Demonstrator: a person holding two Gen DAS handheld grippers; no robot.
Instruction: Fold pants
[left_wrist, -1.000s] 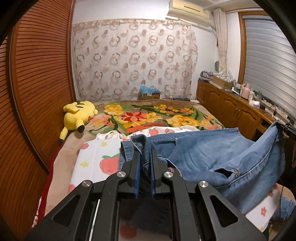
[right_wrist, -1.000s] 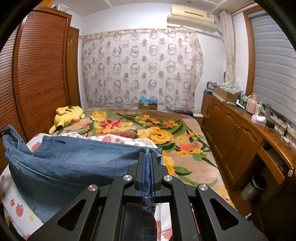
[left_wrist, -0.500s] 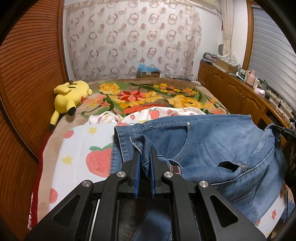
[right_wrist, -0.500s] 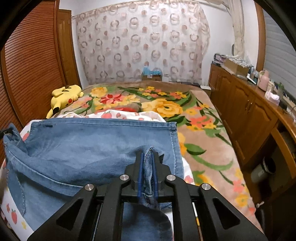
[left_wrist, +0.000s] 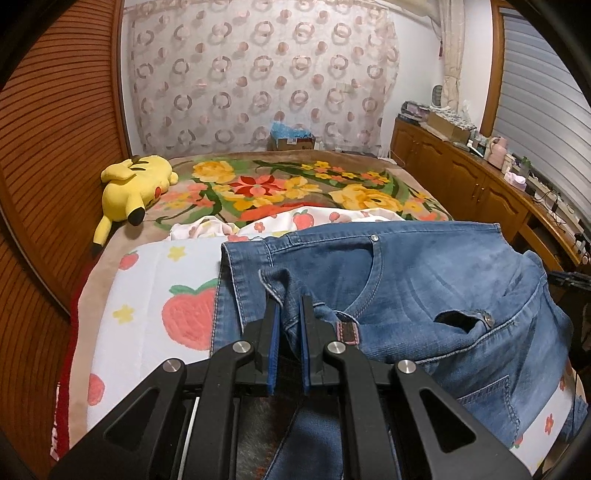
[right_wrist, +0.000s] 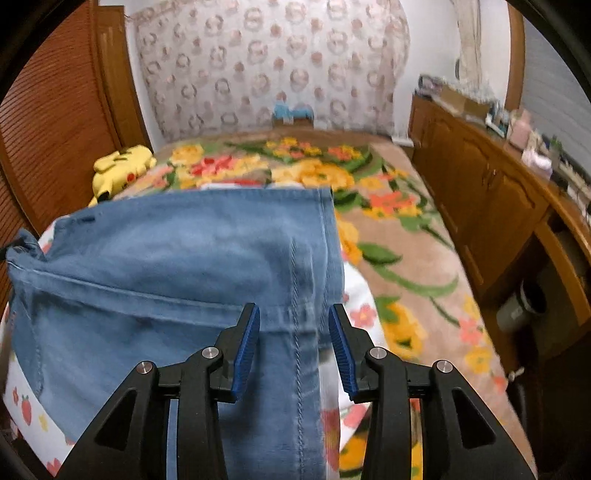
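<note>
Blue denim pants (left_wrist: 424, 288) lie on the bed, waist end spread flat toward the far side. My left gripper (left_wrist: 289, 301) is shut on a bunched fold of the pants' waistband near their left edge. In the right wrist view the pants (right_wrist: 177, 266) lie flat with a side seam running between the fingers. My right gripper (right_wrist: 294, 314) is open, its blue pads (right_wrist: 246, 343) on either side of the denim and apart from it.
A strawberry-print white sheet (left_wrist: 147, 291) lies under the pants on a floral blanket (left_wrist: 280, 188). A yellow plush toy (left_wrist: 129, 188) rests at the far left by the wooden wall. Wooden cabinets (right_wrist: 491, 199) line the right side, with a bin (right_wrist: 524, 306) on the floor.
Both grippers lowered the pants' waist onto the bed. My right gripper opened and let go of the denim. My left gripper stays shut on the fabric.
</note>
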